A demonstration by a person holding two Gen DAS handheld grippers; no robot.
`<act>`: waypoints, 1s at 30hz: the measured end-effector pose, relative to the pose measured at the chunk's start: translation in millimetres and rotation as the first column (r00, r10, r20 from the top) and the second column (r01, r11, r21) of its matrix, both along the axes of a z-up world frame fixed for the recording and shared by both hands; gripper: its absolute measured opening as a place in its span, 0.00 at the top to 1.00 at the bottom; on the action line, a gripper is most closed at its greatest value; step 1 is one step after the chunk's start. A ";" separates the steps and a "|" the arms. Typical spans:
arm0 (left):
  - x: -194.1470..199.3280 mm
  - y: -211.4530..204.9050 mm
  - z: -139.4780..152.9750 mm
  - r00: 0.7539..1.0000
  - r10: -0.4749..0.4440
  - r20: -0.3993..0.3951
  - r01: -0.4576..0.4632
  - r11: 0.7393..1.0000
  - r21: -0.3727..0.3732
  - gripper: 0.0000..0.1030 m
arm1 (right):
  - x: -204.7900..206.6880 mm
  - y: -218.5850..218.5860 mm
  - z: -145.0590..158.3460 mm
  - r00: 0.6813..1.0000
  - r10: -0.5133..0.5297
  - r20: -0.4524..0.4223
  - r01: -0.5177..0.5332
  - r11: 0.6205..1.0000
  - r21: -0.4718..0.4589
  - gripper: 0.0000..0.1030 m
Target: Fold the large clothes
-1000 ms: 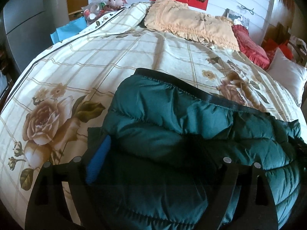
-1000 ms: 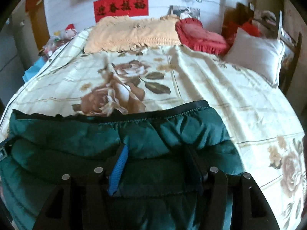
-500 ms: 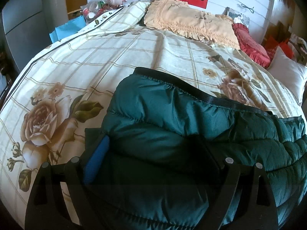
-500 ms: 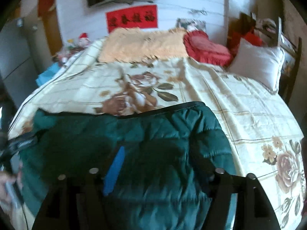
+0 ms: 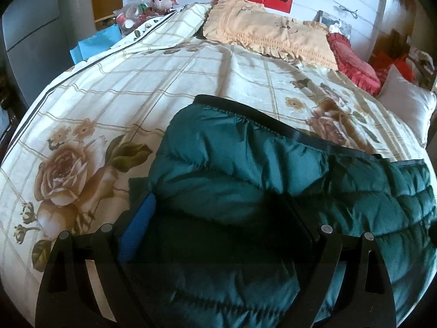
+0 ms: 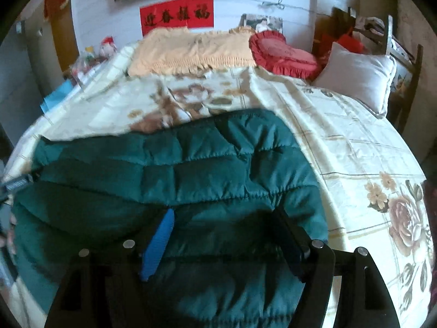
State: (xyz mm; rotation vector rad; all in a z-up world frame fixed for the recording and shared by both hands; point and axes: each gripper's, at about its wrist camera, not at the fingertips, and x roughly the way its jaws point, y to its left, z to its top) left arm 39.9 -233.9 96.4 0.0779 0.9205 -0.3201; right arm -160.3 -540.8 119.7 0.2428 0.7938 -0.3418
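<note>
Left hand-held gripper [image 5: 218, 213]: fingers spread, thick fold of green padded jacket [image 5: 245, 164] bunched between them. Jacket lying on flowered bed cover [image 5: 136, 87], near bed's foot. Right hand-held gripper [image 6: 224, 227]: fingers likewise apart, jacket [image 6: 191, 169] pinched between.

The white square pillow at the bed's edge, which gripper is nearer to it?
Right. The white square pillow lies ahead and to the right of the right gripper; from the left gripper it sits at the far right, past the green quilted jacket.
</note>
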 end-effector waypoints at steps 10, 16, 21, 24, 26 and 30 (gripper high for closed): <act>-54.7 42.1 23.7 0.999 -0.034 0.022 0.036 0.996 -0.076 0.12 | -51.2 23.3 10.5 0.999 0.044 0.015 -0.043 0.998 -0.035 0.31; -77.3 42.6 5.1 0.998 -0.049 0.039 0.050 0.998 -0.030 0.12 | -41.1 17.4 -22.8 0.999 -0.006 -0.052 0.005 1.000 -0.019 0.27; -84.0 41.4 1.0 0.997 -0.054 0.060 0.054 0.999 -0.001 0.12 | -42.6 15.8 -23.6 0.998 -0.038 -0.053 0.037 0.999 -0.027 0.17; -87.0 45.0 1.7 0.997 -0.058 0.054 0.058 0.998 -0.005 0.12 | -60.8 20.8 -6.6 0.999 -0.034 -0.016 0.034 0.999 -0.008 0.17; -88.9 46.3 1.1 0.997 -0.060 0.054 0.060 0.998 -0.005 0.12 | -72.8 27.1 2.8 1.000 -0.022 0.012 0.022 1.000 -0.013 0.17; -91.0 45.2 -1.4 0.996 -0.058 0.063 0.058 0.998 0.002 0.12 | -82.4 39.4 3.3 1.000 0.008 0.014 -0.007 1.000 -0.020 0.17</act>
